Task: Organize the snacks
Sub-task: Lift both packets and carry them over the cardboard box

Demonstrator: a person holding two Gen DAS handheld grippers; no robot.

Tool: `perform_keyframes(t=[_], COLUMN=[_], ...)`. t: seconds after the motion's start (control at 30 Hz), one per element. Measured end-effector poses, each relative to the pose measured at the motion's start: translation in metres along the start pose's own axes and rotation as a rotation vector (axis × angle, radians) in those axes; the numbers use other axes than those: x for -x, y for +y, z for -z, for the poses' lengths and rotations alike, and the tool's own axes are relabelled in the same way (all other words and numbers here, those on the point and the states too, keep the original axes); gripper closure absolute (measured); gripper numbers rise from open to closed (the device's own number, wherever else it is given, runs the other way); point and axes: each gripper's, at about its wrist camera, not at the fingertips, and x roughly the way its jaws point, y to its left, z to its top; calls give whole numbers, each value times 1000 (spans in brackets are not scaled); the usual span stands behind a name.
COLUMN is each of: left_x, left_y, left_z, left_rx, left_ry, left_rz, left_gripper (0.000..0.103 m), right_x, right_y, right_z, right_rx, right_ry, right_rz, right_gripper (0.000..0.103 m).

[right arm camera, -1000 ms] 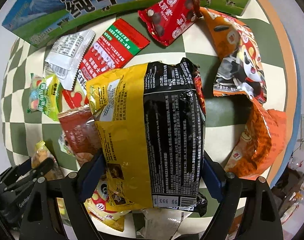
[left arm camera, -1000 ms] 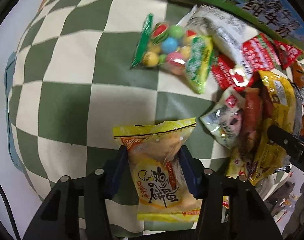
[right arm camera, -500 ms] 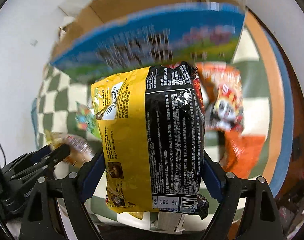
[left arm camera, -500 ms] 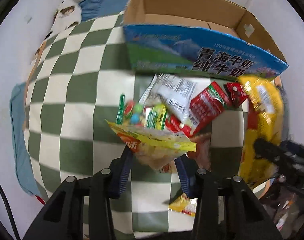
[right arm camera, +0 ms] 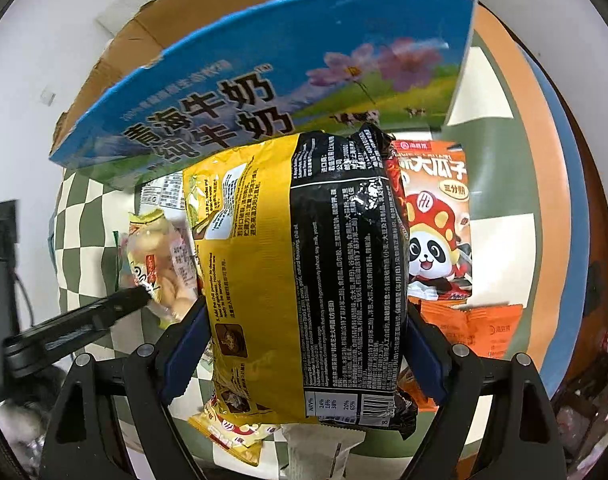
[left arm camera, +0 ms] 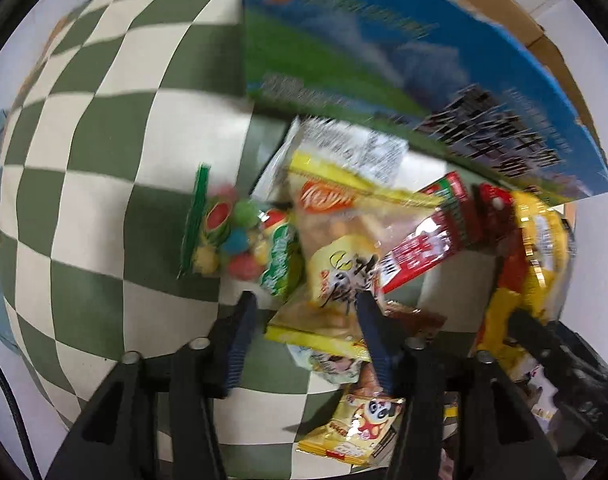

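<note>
Right wrist: crinkled foil noodle packet [right arm camera: 300,272].

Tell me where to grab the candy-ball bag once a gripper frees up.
Pinch the flat green header strip of the candy-ball bag, coming from the bare checkered cloth side, left in the left wrist view. Its ball-filled middle is lumpy and would probably slip, and a green packet overlaps its right edge.

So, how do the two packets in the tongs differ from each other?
The noodle packet in the right tongs is large, opaque, yellow and black; the small snack packet in the left tongs is partly clear, so its contents show. The noodle packet fills its tongs from finger to finger; the small one, blurred, hangs tilted. Both are lifted before the blue milk box.
</note>
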Motion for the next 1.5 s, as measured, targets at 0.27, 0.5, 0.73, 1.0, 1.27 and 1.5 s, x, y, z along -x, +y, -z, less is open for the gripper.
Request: perform_keyframes(t=[0.27,0.5,0.73,1.0,1.27,1.5], left_x=[-43,-4,73,165,128,44], left_y=[-37,-44,-36,-92,-116,-108], left_z=[-13,19,34,-33,-169,-246], left_rx=[-81,-94,-49,-97,-110,-91], left_ry=[21,-45,-147,-295,-212,-46], left_rz=[-92,-94,-23,61,5,-38], left_gripper=[59,69,69,69,69,69], right_x=[-12,-9,27,123,123,50], right_y=[-4,7,5,10,14,15], right_z=[-7,-2,4,-34,-152,-228], right_rx=[19,36,37,52,63,54], right_ry=[14,-3,-43,-191,-260,-125], right_rz=[33,28,-45,-162,-80,-3], right_gripper=[13,13,13,13,13,13])
